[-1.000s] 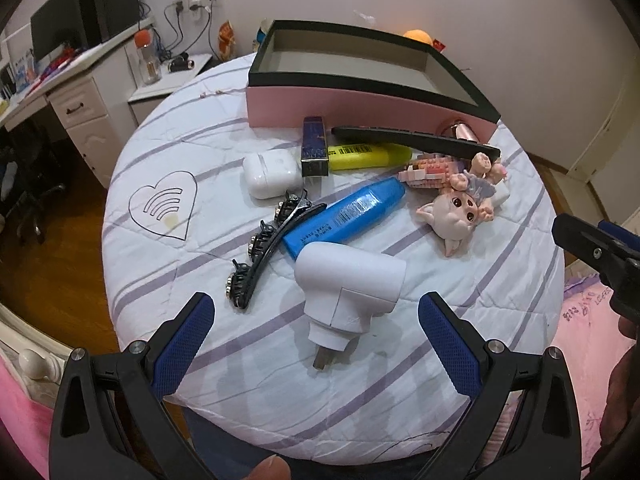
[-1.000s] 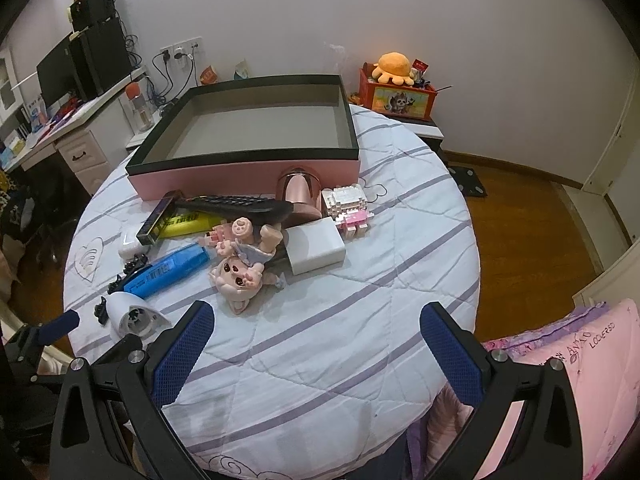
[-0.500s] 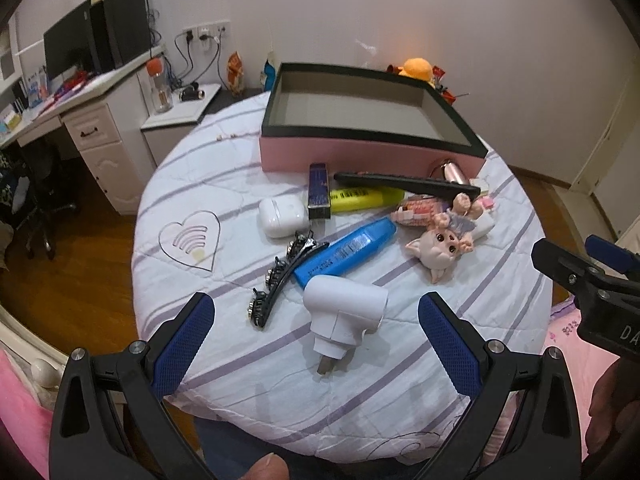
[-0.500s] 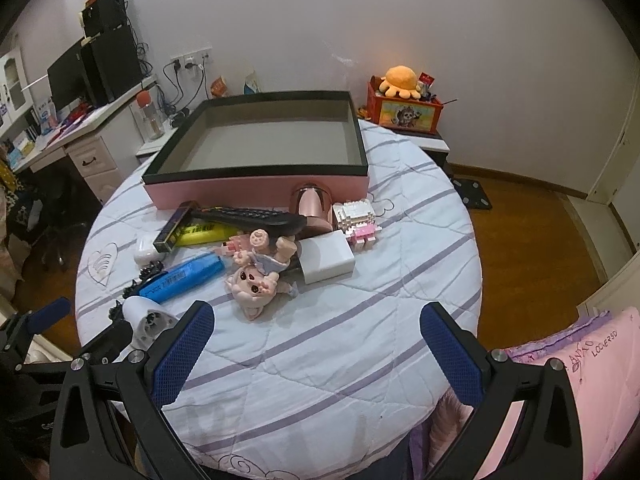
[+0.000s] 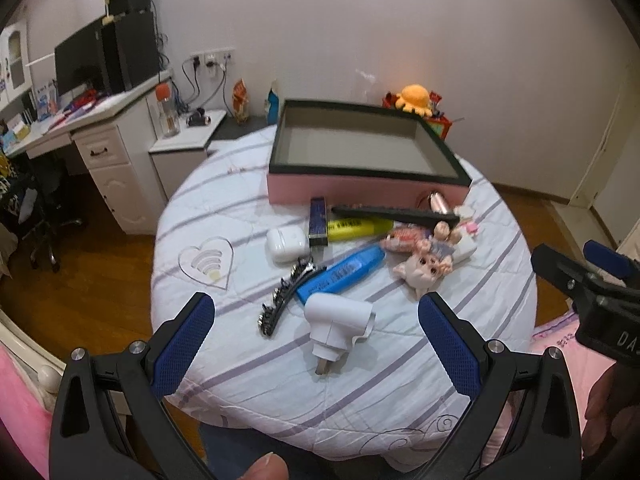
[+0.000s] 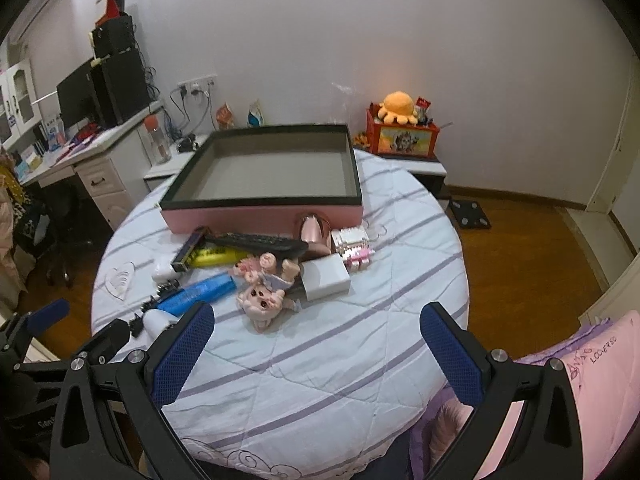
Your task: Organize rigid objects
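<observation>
The left tool [image 5: 312, 344] is wide open and holds nothing. The right tool [image 6: 316, 344] is wide open too, with nothing in it. Both hang over the near edge of the round tabletop [image 5: 248, 372], which wears a white cover with purple stripes.

Nearest the left tool, at 12 o'clock, lies a white plug adapter [image 5: 338, 322]. At its 10 o'clock is a black hair clip [image 5: 286, 294]. Just behind it lies a blue tube [image 5: 342, 274]. At the tube's 3 o'clock sits a little pig doll [image 5: 426, 266].

Farther back are a white earbud case [image 5: 286, 243], a yellow highlighter [image 5: 358, 227] and a dark blue box [image 5: 318, 222] touching it. A black remote control [image 5: 394, 215] lies across the pile. In the right view, a white square box [image 6: 326, 279] touches the pig doll, with a pink and white block toy [image 6: 354, 249] behind it.

Farthest, at 12 o'clock, stands an empty pink tray [image 5: 360, 196] with a black rim.
</observation>
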Available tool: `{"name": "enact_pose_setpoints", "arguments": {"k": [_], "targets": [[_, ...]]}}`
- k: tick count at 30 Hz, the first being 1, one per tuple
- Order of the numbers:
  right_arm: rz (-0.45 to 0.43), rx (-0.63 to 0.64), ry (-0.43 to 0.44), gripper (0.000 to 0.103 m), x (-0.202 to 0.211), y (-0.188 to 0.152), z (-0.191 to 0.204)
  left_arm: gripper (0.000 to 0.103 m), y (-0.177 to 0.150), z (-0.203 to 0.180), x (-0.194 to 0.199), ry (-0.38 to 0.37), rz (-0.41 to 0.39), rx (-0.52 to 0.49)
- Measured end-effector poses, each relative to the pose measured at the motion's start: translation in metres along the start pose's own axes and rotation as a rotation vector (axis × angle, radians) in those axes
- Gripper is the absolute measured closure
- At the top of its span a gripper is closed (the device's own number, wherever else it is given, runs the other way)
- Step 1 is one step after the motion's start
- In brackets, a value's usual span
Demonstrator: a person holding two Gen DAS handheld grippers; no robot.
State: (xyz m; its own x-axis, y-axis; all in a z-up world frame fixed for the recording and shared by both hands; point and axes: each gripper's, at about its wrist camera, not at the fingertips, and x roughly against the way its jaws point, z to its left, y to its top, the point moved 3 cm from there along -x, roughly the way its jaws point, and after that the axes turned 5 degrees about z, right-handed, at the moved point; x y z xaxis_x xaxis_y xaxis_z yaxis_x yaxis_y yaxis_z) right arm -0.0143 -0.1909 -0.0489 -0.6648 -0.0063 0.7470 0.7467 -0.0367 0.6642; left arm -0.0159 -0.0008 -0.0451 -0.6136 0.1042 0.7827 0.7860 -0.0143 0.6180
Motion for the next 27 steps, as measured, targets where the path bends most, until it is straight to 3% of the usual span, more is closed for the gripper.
{"name": "enact_pose_setpoints", "arguments": {"k": [12, 27], "targets": [[-0.100, 0.013, 0.016, 0.000, 0.043, 0.004, 0.008, 0.000, 0.014, 0.007, 0.061, 0.053, -0.155, 0.015], [-0.156, 0.017, 0.022, 0.000, 0.067, 0.005, 0.010, 0.000, 0.013, 0.003, 0.081, 0.063, -0.206, 0.010]]}}
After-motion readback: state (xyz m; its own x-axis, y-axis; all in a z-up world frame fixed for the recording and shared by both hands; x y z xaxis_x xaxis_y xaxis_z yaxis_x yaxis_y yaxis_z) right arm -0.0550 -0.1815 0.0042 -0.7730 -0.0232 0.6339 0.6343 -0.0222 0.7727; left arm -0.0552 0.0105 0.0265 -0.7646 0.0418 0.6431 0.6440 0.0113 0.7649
